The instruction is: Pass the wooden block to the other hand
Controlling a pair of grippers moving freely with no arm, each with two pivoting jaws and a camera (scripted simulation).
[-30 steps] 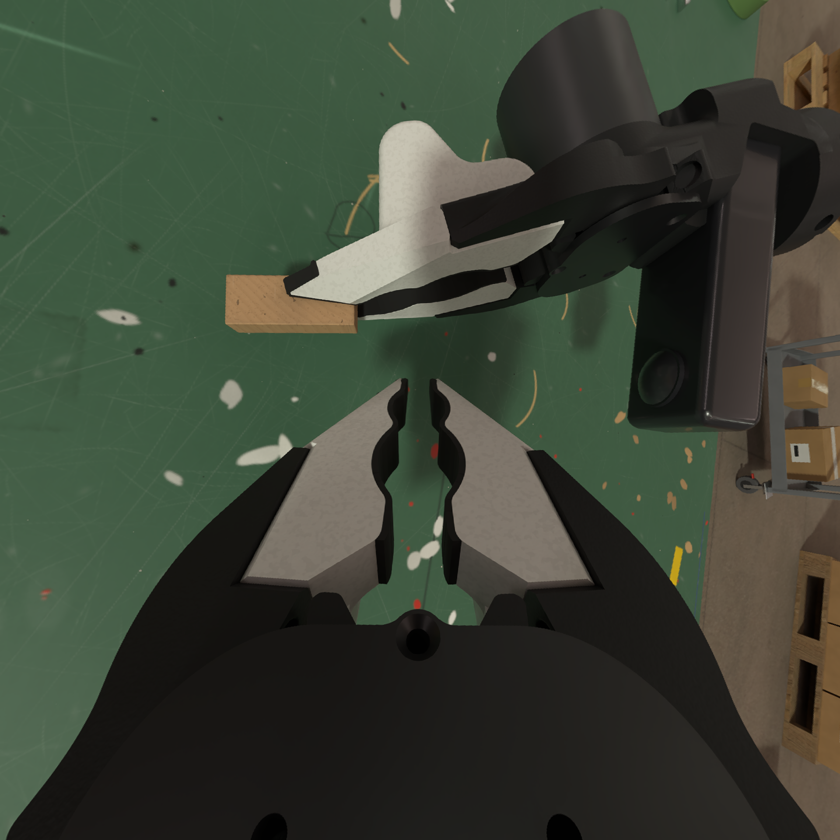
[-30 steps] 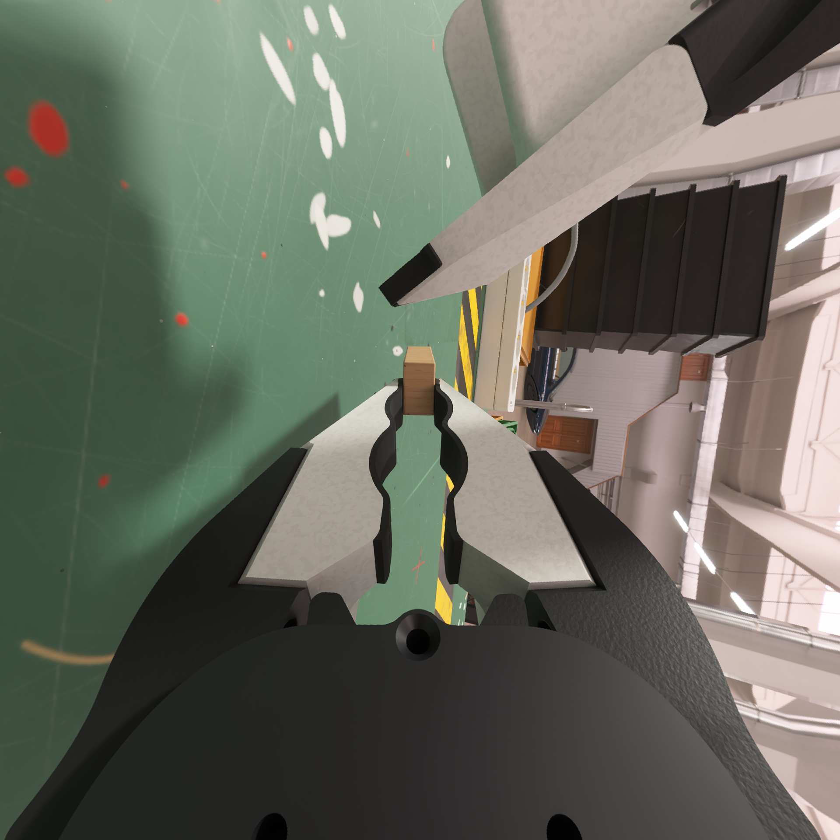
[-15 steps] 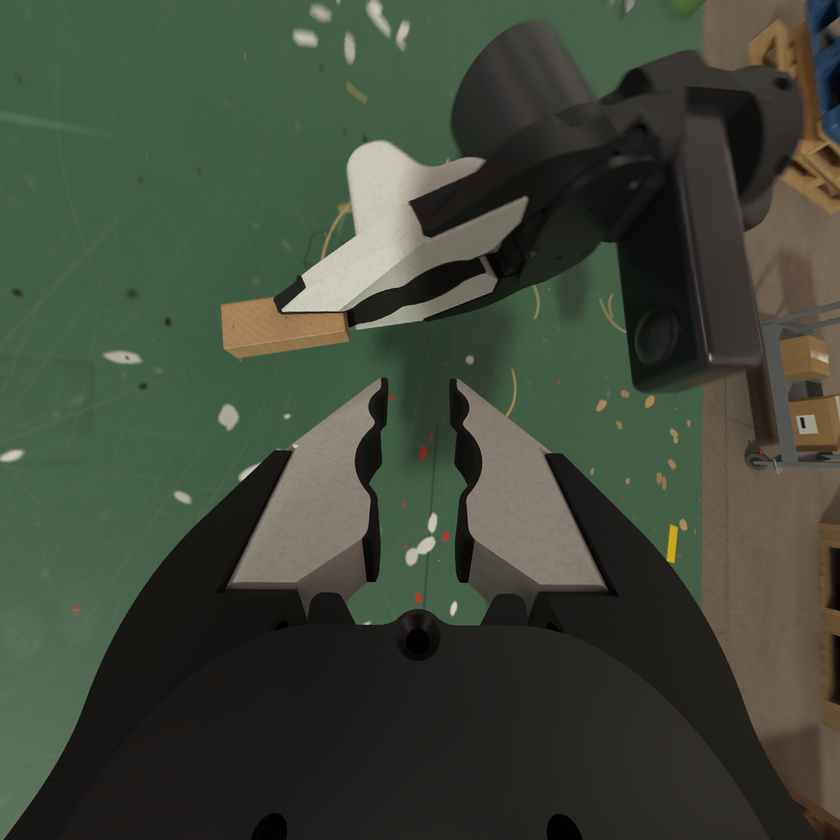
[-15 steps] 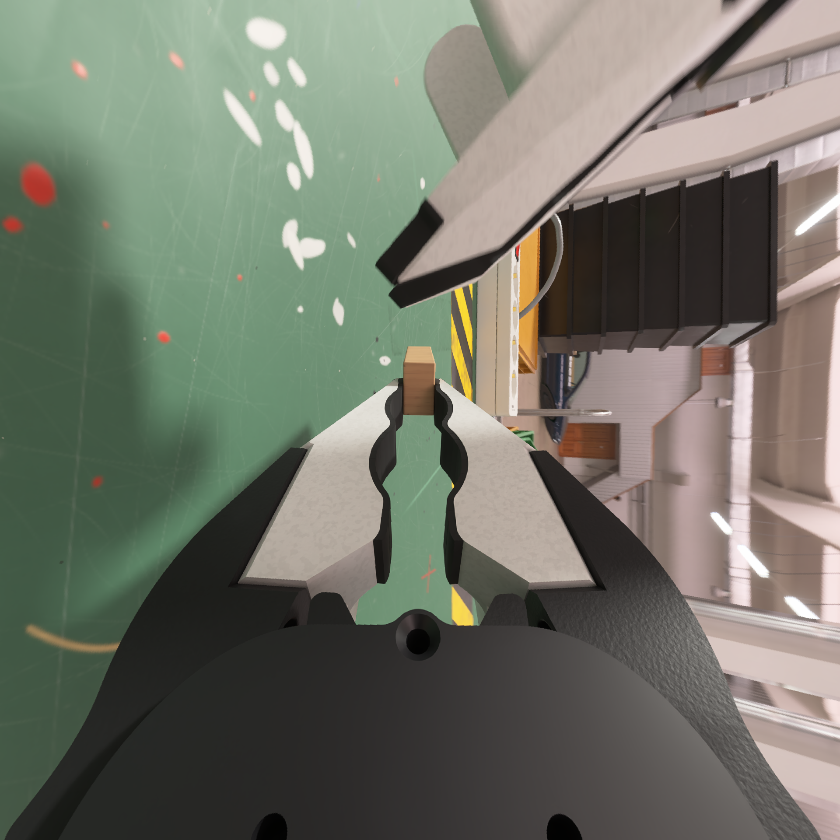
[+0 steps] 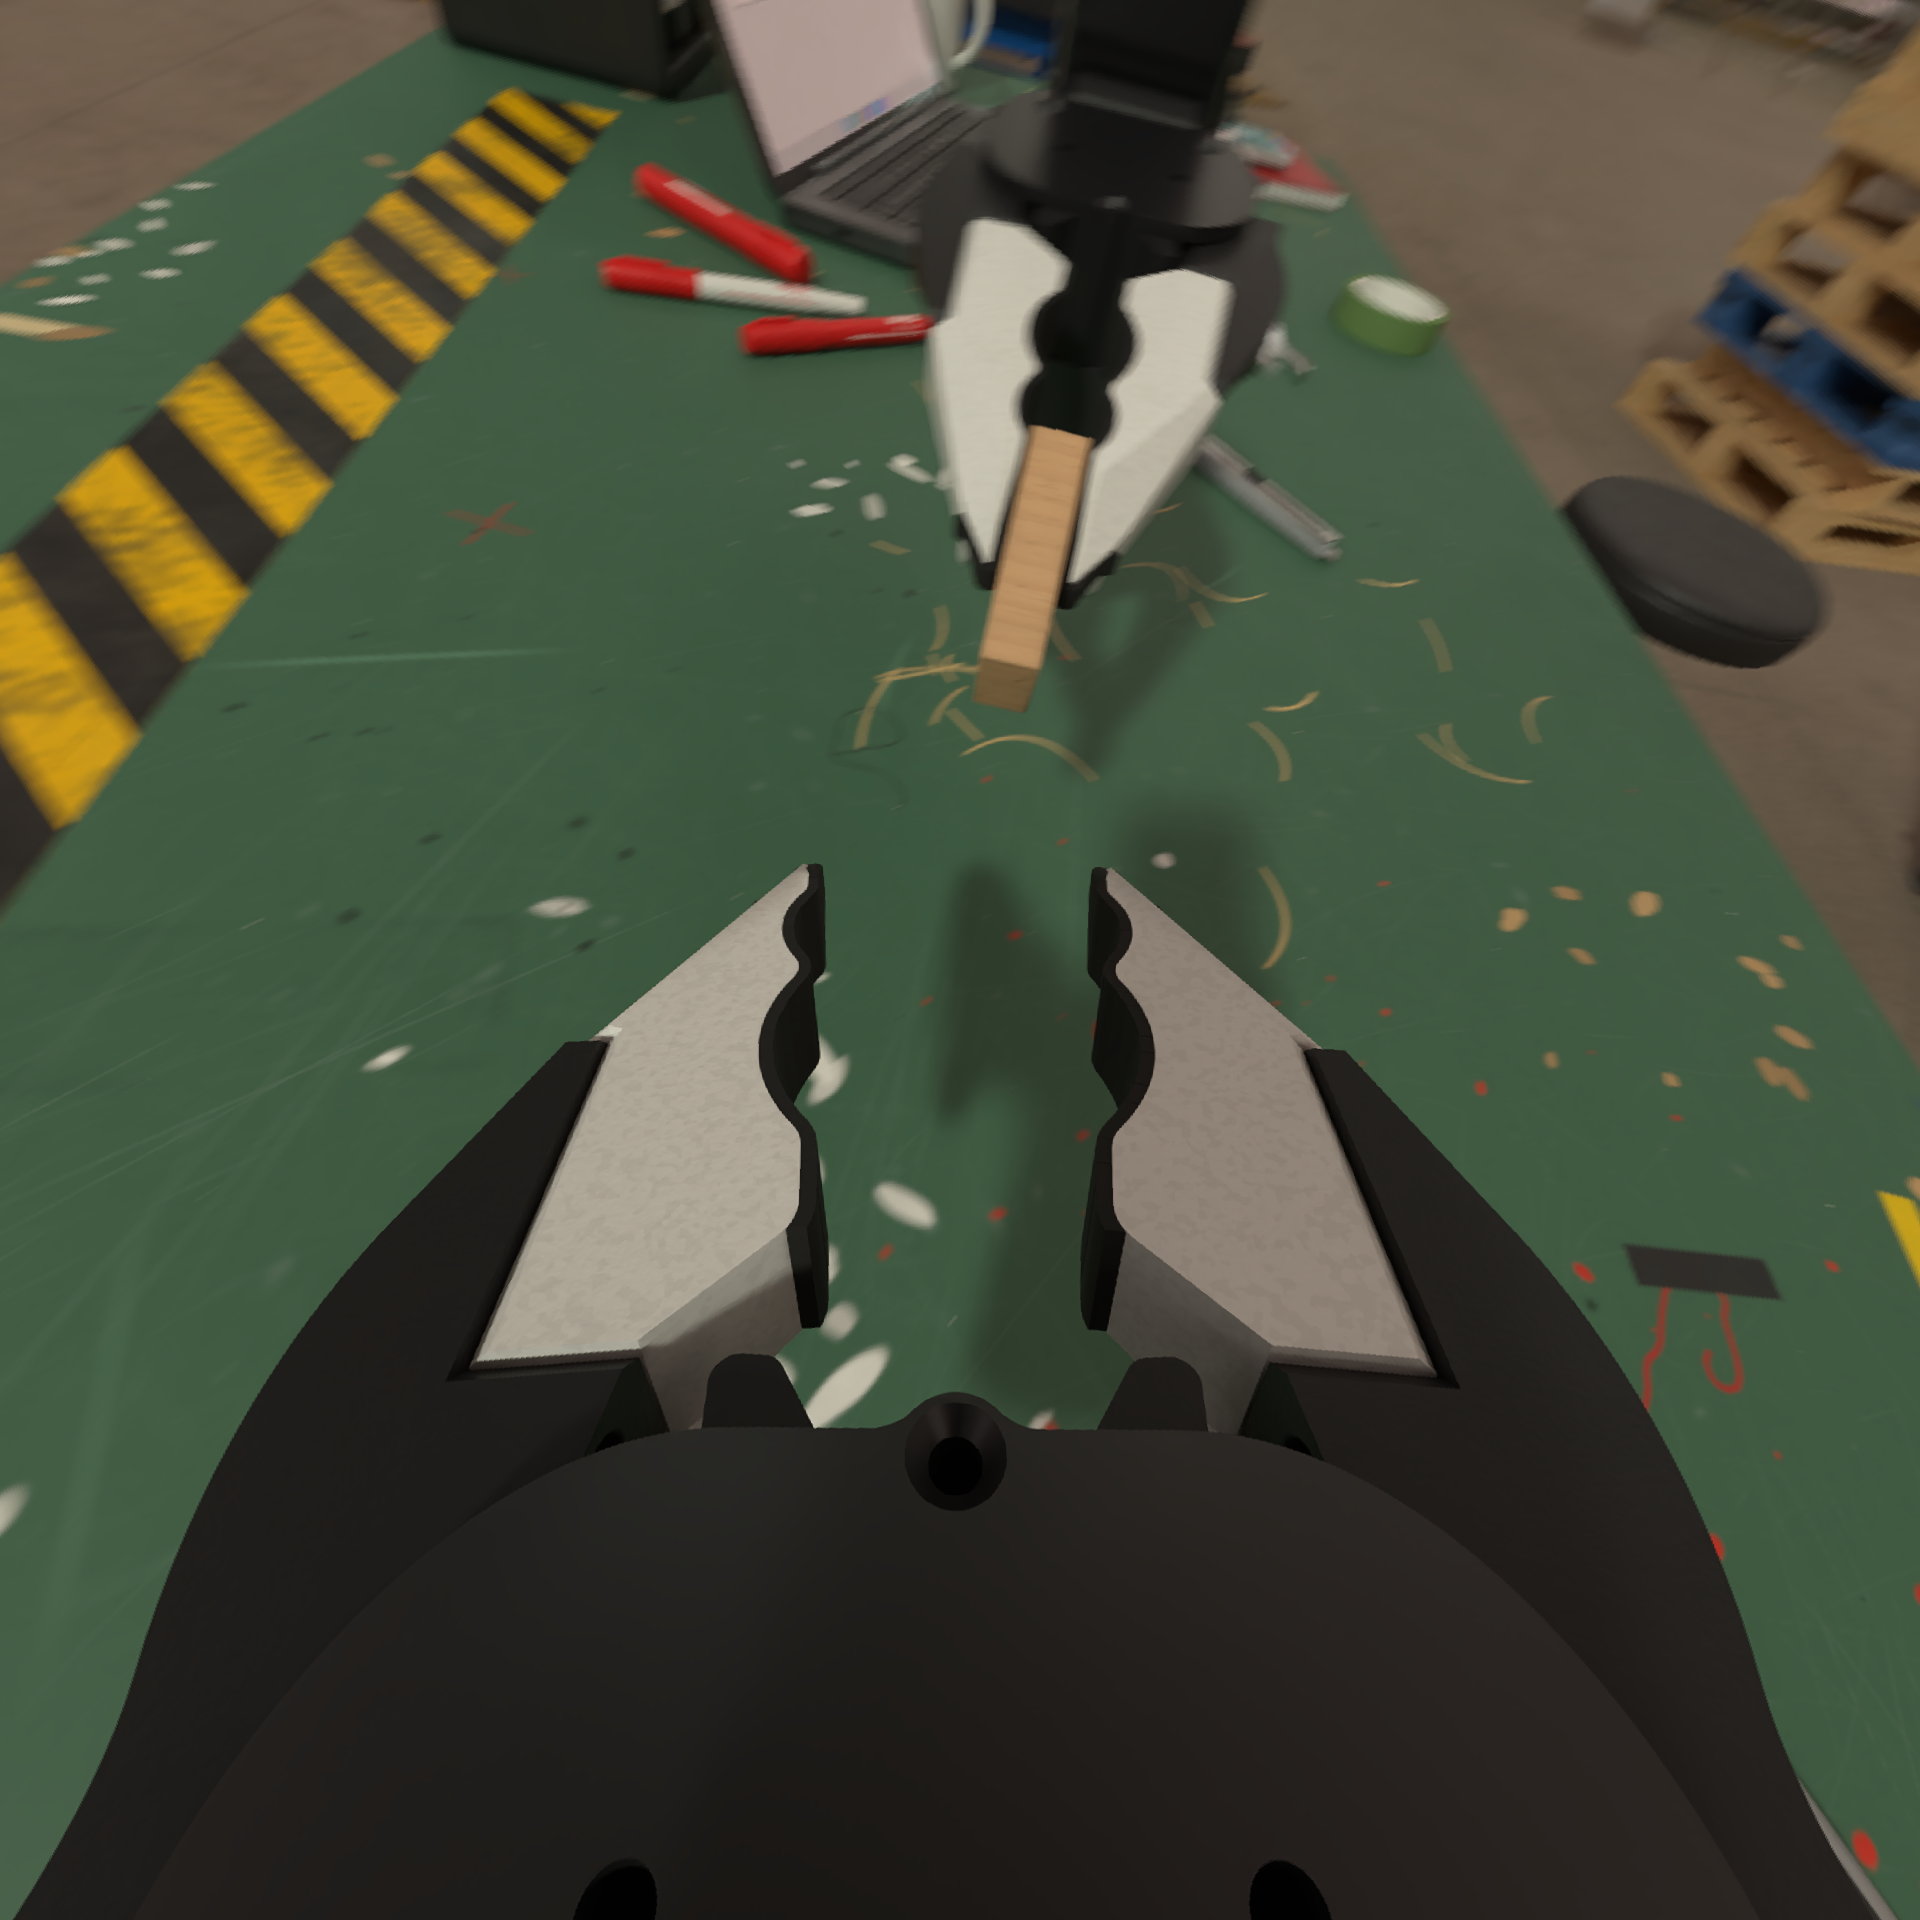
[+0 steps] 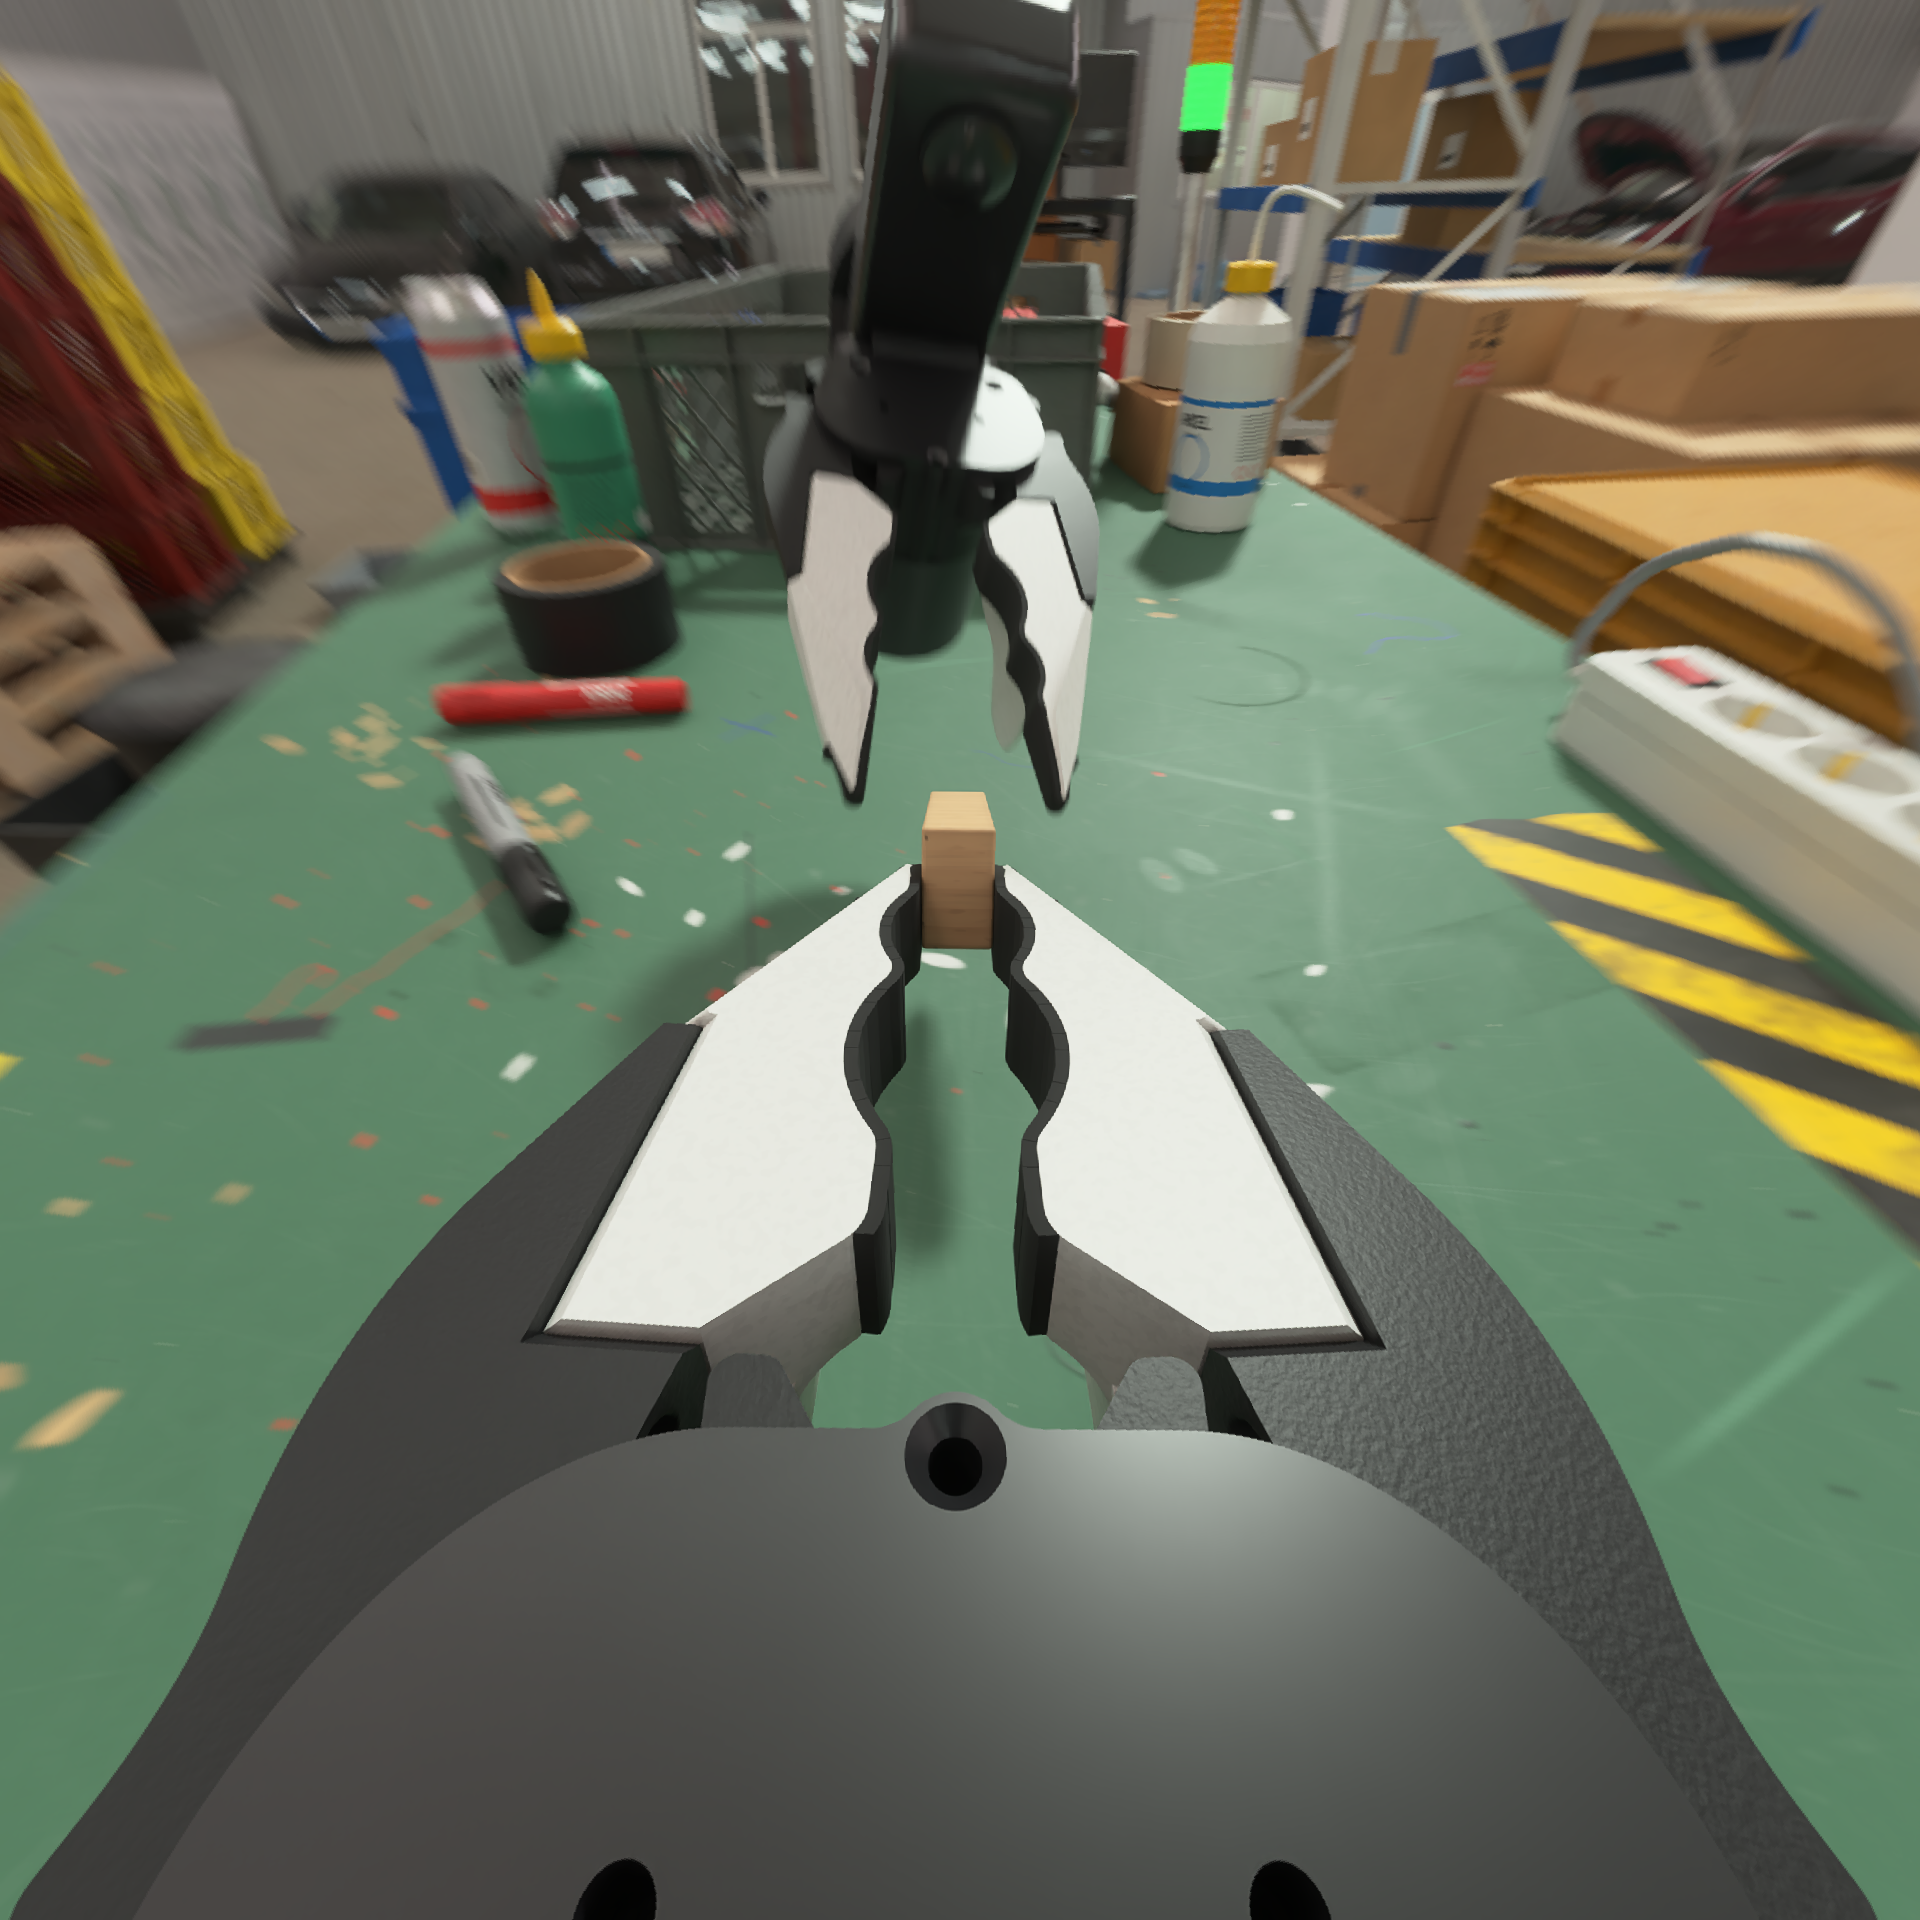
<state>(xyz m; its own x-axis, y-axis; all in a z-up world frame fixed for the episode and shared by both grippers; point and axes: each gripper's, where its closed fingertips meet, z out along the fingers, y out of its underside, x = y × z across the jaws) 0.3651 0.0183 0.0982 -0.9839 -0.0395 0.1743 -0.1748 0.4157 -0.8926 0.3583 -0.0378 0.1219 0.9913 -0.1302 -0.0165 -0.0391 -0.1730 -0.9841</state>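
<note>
The wooden block (image 6: 958, 862), a long pale stick, is pinched at one end between the tips of my right gripper (image 6: 958, 881), which is shut on it. In the left wrist view the block (image 5: 1029, 561) points out of the right gripper (image 5: 1039, 582) towards me, above the green table (image 5: 468, 727). My left gripper (image 5: 956, 883) is open and empty, facing the block's free end with a gap between them. In the right wrist view the left gripper (image 6: 954, 792) hangs just beyond and above the block, jaws spread wider than the block.
Several red markers (image 5: 727, 291), a laptop (image 5: 831, 114), a green tape roll (image 5: 1390, 312) and a black stool (image 5: 1694, 582) lie behind the right gripper. A black tape roll (image 6: 587, 608), a black marker (image 6: 509, 831), bottles (image 6: 1221, 405), a grey crate (image 6: 707, 416) and a power strip (image 6: 1745, 748) lie behind the left gripper.
Both grippers have swung from pointing down at the table to facing each other. My left gripper's jaws have opened wider. The block has stayed in the right gripper.
</note>
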